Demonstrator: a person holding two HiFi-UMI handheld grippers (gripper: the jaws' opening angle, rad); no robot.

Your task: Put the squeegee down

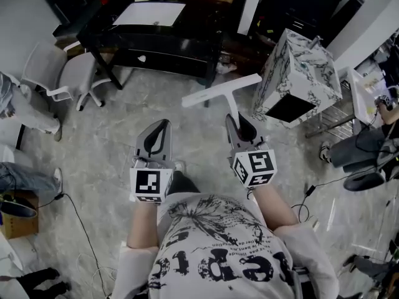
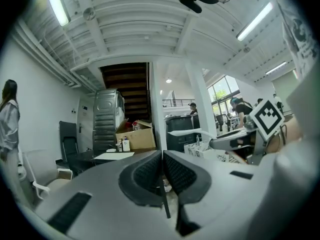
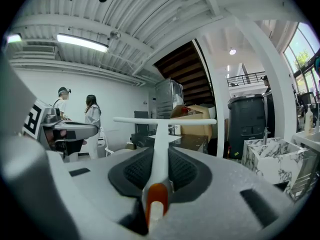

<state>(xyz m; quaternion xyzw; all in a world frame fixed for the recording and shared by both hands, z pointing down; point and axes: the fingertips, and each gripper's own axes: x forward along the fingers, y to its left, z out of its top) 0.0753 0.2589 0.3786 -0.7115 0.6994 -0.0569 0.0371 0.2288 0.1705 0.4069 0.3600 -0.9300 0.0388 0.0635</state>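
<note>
A white squeegee point(image 1: 222, 94) with a long crossbar and an orange handle end juts forward from my right gripper point(image 1: 237, 128), held level above the floor. In the right gripper view its handle point(image 3: 160, 154) runs between the two dark pads, which press on it from both sides, and the blade point(image 3: 165, 120) spans the view ahead. My left gripper point(image 1: 157, 139) hangs beside it at the left, jaws together with nothing between them; in the left gripper view point(image 2: 162, 171) the pads meet along a thin seam.
A black desk point(image 1: 156, 27) with a white sheet stands ahead. A marble-patterned box point(image 1: 299, 73) is ahead to the right, a white office chair point(image 1: 68, 76) to the left. Cables lie on the floor. People stand at the left in the right gripper view.
</note>
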